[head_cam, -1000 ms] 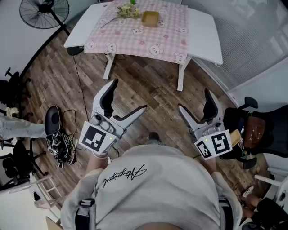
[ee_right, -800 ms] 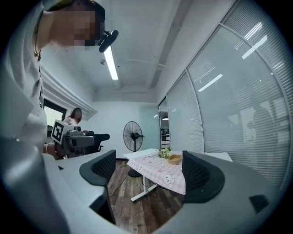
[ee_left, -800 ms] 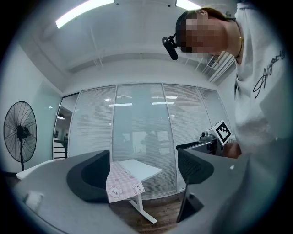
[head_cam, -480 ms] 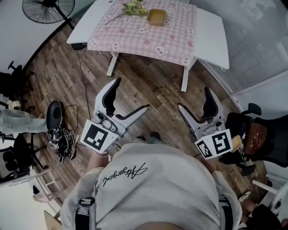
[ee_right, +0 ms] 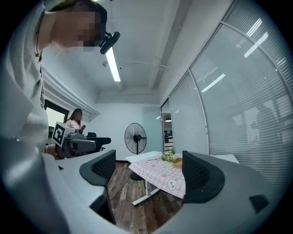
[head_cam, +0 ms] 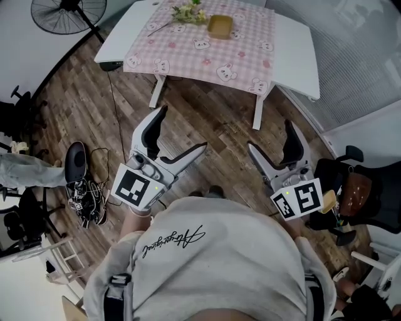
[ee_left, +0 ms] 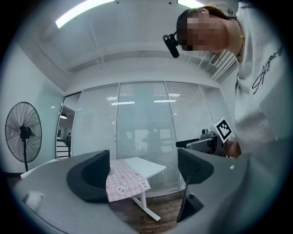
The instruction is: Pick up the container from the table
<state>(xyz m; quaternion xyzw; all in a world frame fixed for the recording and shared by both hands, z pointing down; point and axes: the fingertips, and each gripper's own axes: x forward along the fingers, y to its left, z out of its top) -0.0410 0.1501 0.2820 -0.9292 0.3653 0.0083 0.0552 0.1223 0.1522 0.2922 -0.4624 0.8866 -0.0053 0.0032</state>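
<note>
Compared with a second ago, the table [head_cam: 294, 56] sits a little lower in the head view, so the person seems to have edged toward it; both grippers are held much as before.

Nearest, the left gripper [head_cam: 183, 128] and the right gripper [head_cam: 270, 135] are held out in front of the person's chest over the wooden floor [head_cam: 213, 119]. Each has its jaws wide apart with nothing between them (each gripper view shows only the distant table through the gap).

Farther off stands the white table, most of it covered by a pink checked tablecloth [head_cam: 207, 53] printed with little animal faces. The container [head_cam: 220, 26], a shallow tan dish, rests on the cloth toward the far edge of the table, roughly midway along it, with a bunch of flowers [head_cam: 190, 12] just beside it on the left. The right gripper view shows the same pair, container [ee_right: 176, 162] next to flowers [ee_right: 168, 156].

By my reading, the task has barely begun: the container is untouched and well apart from both grippers. Closing in on the table, reaching, clamping and lifting all remain.

The container sits open side up. It looks nearly square with rounded corners, so I cannot tell its long axis from here.
</note>
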